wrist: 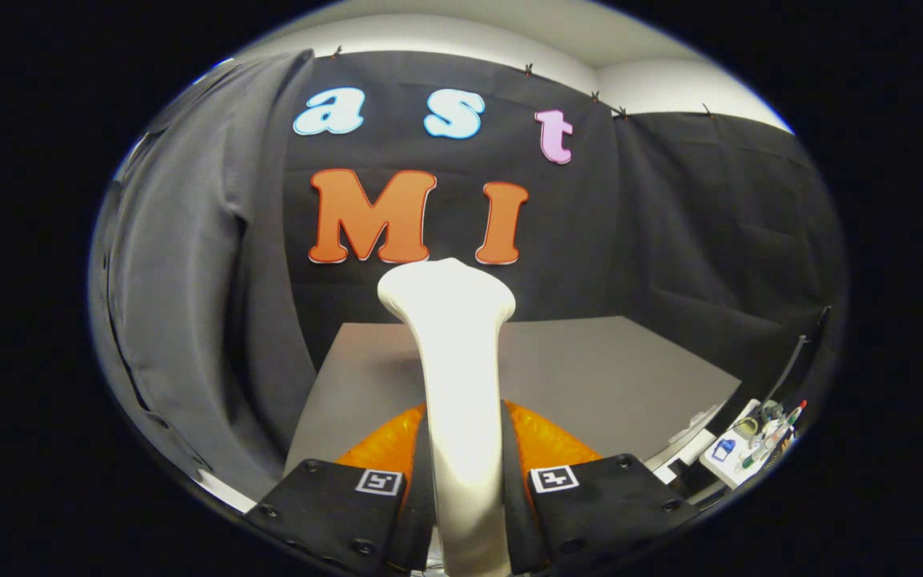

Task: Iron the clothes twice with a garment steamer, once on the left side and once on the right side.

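While the garment steamer [459,385] stood upright between the fingers, its smooth, glossy white neck rose from a ribbed orange body and flared into a broad, rounded head above the fingertips. The gripper [465,513] was clamped on the steamer, one finger pressing each side of the neck, and was pointed level toward the booth wall. Beyond the head lay a flat, matte grey table [614,377]. To the left of the steamer, well apart from it, hung a dark grey garment [181,296] of soft, creased cloth.
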